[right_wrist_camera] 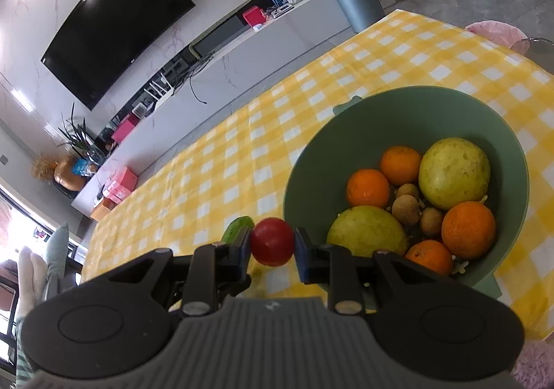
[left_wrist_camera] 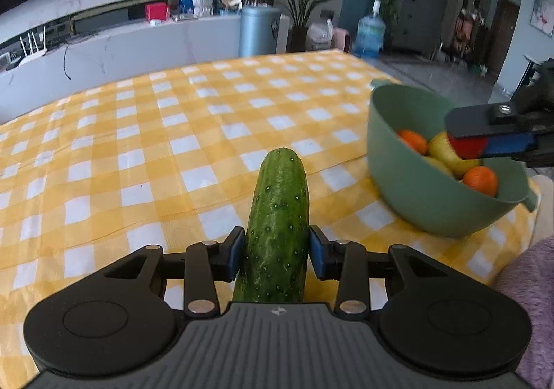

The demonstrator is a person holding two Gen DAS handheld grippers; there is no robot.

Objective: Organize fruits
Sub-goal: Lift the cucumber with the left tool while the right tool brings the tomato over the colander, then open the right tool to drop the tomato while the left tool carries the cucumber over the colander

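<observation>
The green bowl (right_wrist_camera: 408,118) is sitting just right of the right tongs (right_wrist_camera: 272,243), holding four oranges (right_wrist_camera: 367,188), two big yellow-green fruits (right_wrist_camera: 454,173) and a few small brown ones (right_wrist_camera: 405,209). The right tongs are pinching a small red fruit (right_wrist_camera: 272,242) just outside the bowl's near rim. The left tongs (left_wrist_camera: 276,252) are clamping a cucumber (left_wrist_camera: 278,215), its tip poking forward over the yellow checked counter (left_wrist_camera: 173,132). From the left tongs, the bowl is lying ahead to the right, with the right tongs hovering over its rim.
</observation>
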